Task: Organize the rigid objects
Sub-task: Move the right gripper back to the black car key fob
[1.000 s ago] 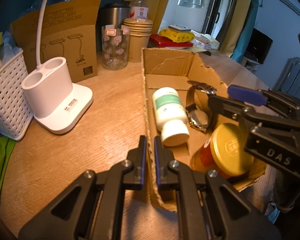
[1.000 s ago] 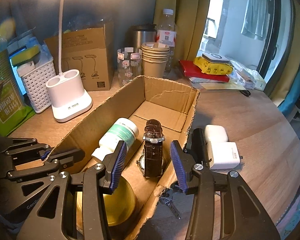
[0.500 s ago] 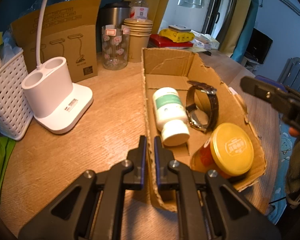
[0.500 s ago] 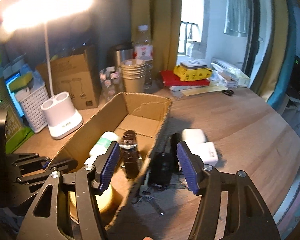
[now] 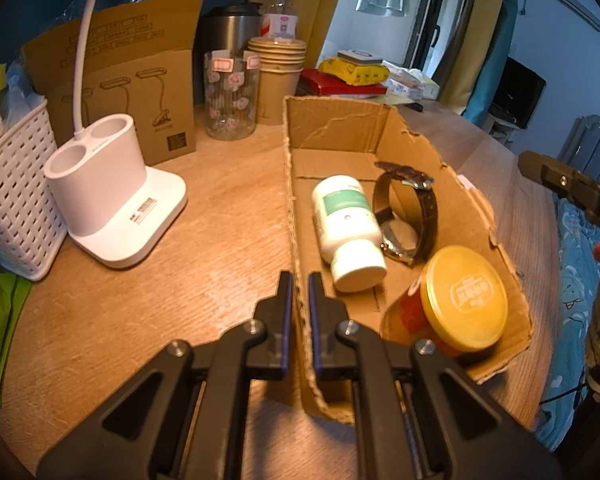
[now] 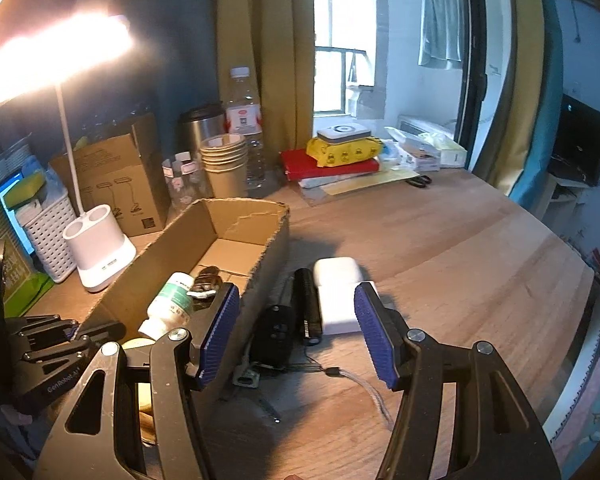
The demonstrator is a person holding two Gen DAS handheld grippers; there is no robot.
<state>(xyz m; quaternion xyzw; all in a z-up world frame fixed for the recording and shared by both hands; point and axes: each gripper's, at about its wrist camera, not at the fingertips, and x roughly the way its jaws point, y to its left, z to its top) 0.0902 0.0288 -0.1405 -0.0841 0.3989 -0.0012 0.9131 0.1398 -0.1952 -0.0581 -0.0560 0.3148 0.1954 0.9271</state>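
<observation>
Left tongs [image 5: 300,292], jaws narrowed onto the near left wall of the cardboard box [image 5: 290,184], one pad outside and one inside the corrugated edge. Right tongs [image 6: 296,332], jaws wide apart and empty, ribbed blue pads [image 6: 220,332] showing, hanging over a cluster of small items on the wooden bench [image 6: 460,264] just right of the box. Between these pads, against the box's outer right wall: a black car key [image 6: 276,332], a black cylindrical flashlight [image 6: 309,304] and two white, smooth, rounded-corner blocks [image 6: 338,292], touching one another; a thin cord [image 6: 356,380] trails from the group towards the tongs. Inside the box, whose walls are torn and ragged, lie a white plastic bottle [image 5: 348,224] with a green label, on its side with its cap towards the left tongs; a dark leather-strapped wristwatch [image 5: 412,216] just right of the bottle, strap looped upright; and a jar with a flat yellow metal lid [image 5: 464,300] in the box's near right corner, tilted. Left of the box, well apart, stands a white lamp base [image 5: 112,200] with two round wells.
</observation>
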